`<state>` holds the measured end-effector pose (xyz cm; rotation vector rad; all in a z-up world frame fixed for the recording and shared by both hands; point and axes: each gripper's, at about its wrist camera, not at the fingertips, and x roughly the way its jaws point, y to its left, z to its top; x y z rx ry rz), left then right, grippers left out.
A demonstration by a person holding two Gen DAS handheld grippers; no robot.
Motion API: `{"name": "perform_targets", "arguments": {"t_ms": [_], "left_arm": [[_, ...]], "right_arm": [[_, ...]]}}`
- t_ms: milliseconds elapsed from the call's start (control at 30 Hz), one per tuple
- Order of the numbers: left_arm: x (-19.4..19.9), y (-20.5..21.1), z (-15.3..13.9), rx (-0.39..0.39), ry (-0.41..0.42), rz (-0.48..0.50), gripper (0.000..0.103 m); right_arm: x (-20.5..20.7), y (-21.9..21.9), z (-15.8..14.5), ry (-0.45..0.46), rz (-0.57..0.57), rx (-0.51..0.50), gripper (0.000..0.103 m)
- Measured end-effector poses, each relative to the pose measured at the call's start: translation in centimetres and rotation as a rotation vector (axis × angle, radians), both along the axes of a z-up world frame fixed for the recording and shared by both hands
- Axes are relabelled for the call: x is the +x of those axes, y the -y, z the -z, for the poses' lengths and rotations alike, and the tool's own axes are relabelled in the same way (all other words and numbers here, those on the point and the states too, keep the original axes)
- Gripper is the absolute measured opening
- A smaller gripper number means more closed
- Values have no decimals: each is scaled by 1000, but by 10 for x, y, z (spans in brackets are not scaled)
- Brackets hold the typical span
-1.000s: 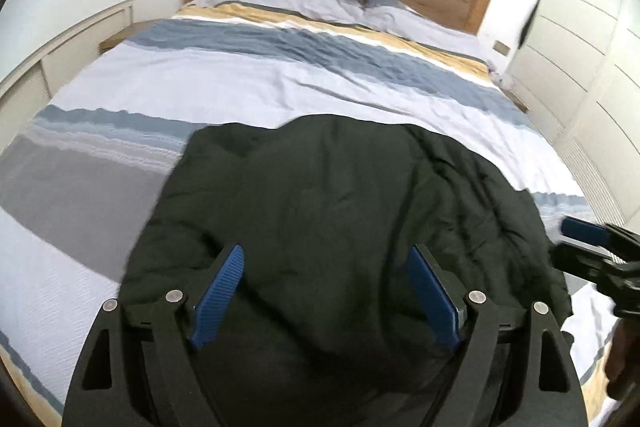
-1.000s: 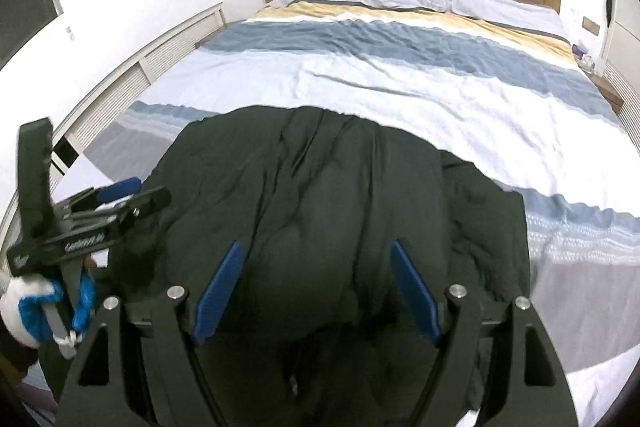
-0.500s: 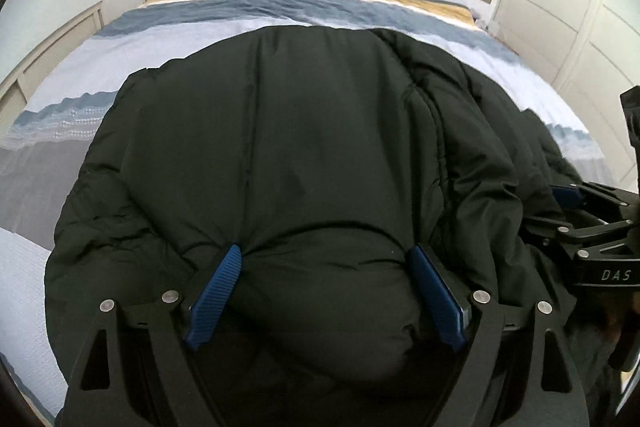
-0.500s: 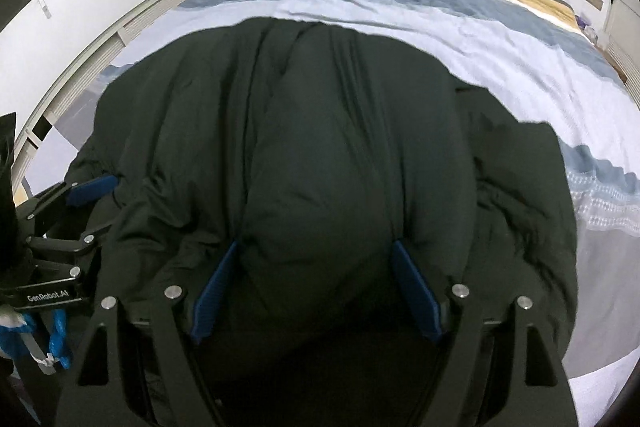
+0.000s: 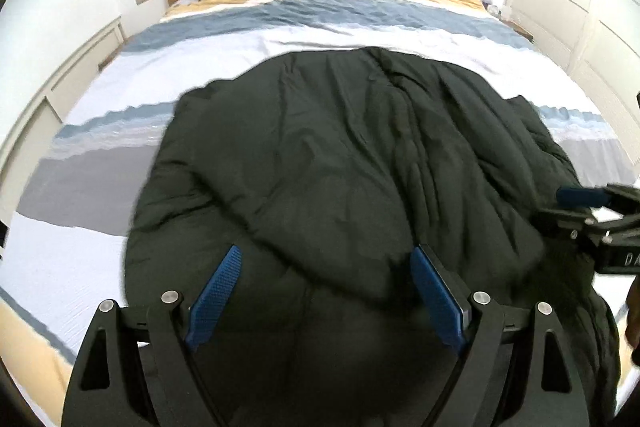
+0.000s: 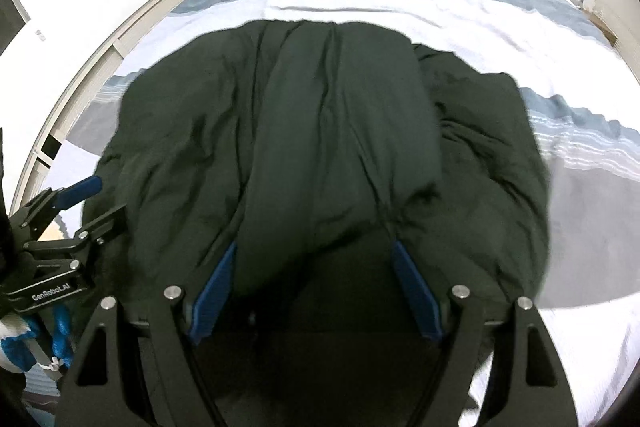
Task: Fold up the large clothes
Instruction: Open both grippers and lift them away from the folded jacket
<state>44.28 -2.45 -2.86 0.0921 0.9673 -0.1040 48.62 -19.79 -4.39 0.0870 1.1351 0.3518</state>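
On the striped bed point(image 5: 280, 39), both grippers point(image 5: 326, 287) point(image 6: 316, 283) clamp the bulky dark jacket point(image 5: 340, 155).

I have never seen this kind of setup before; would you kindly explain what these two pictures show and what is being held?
A person holds a hand-held claw in each hand; no robot arm is involved. Each picture comes from a wide-angle camera on one claw, looking forward along it: one from the left claw, one from the right claw. A dark padded jacket lies on a striped bed. A thick fold of it fills the right claw, apparently gripped; whether the left claw grips it is unclear.
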Motion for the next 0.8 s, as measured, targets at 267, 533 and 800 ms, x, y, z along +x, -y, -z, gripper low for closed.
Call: {"name": "perform_targets", "arguments": {"t_ms": [267, 533, 800], "left_arm": [[-50, -9, -32, 41, 19, 110, 90], [-95, -45, -73, 40, 19, 148, 91], [-131, -83, -94, 74, 39, 155, 92]], "right_arm": [[-68, 20, -45, 13, 50, -77, 80], [-144, 36, -84, -51, 198, -82, 84], [-198, 51, -113, -95, 285, -142, 87]]}}
